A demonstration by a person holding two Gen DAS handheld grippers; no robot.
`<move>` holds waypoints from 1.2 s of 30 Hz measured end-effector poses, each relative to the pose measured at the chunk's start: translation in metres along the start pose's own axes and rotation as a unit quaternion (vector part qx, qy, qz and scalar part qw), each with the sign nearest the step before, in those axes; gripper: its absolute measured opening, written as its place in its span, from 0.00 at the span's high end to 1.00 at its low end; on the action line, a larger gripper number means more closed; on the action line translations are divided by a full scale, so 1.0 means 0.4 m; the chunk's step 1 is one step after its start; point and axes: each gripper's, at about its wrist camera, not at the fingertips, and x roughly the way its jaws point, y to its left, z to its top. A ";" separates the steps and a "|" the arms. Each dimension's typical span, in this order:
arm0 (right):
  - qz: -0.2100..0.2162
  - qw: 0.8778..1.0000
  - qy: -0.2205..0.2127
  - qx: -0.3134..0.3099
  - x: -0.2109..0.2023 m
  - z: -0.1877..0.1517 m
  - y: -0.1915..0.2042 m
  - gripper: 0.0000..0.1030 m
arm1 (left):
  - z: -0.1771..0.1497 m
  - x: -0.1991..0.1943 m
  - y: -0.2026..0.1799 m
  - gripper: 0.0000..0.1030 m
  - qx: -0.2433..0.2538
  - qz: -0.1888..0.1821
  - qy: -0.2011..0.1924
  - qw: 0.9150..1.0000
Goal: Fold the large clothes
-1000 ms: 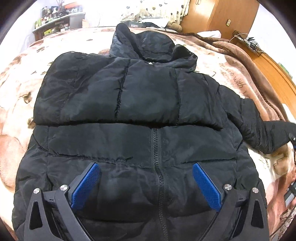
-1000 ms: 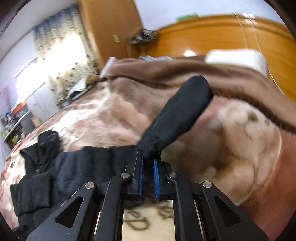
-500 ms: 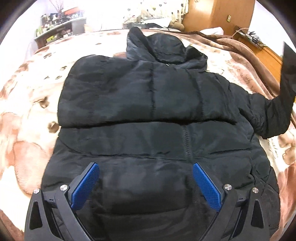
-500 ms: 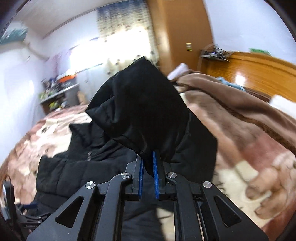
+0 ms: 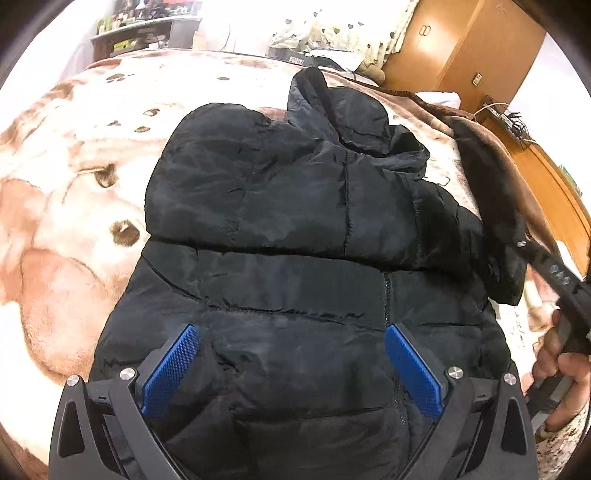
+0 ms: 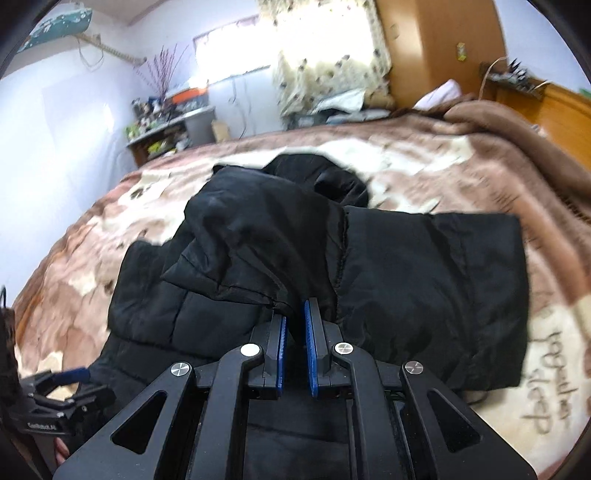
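A black puffer jacket (image 5: pixel 295 229) lies front-up on the bed, hood (image 5: pixel 343 114) at the far end. My left gripper (image 5: pixel 291 365) is open and empty, low over the jacket's hem. My right gripper (image 6: pixel 294 332) is shut on the cuff of the jacket's right sleeve (image 6: pixel 258 240) and holds it folded over the jacket body (image 6: pixel 424 295). In the left wrist view the held sleeve (image 5: pixel 495 221) hangs at the right edge, with the right gripper's body (image 5: pixel 561 280) beside it. The left gripper shows at the lower left of the right wrist view (image 6: pixel 70 380).
The bed is covered by a brown and cream blanket (image 5: pixel 66 206). A wooden headboard (image 5: pixel 554 184) runs along the right. A wardrobe (image 5: pixel 461 40) and a cluttered shelf (image 5: pixel 140 29) stand beyond the bed. A hand (image 5: pixel 561 373) grips the right tool.
My right gripper has lifted the sleeve off the blanket and swung it inward over the jacket's body. My left gripper has shifted left along the hem and stayed open.
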 end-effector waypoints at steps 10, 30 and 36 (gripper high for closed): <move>0.012 0.998 0.063 -0.025 0.080 -0.050 0.038 0.61 | -0.037 0.089 0.052 0.01 -0.007 0.039 0.058 0.998; -0.063 0.998 0.002 0.013 -0.222 -0.103 -0.204 0.41 | 0.137 0.124 -0.175 0.01 0.017 -0.088 0.020 0.996; -0.086 0.996 0.010 0.017 -0.216 -0.133 -0.253 0.36 | 0.206 0.206 -0.264 0.01 0.031 -0.036 0.019 0.999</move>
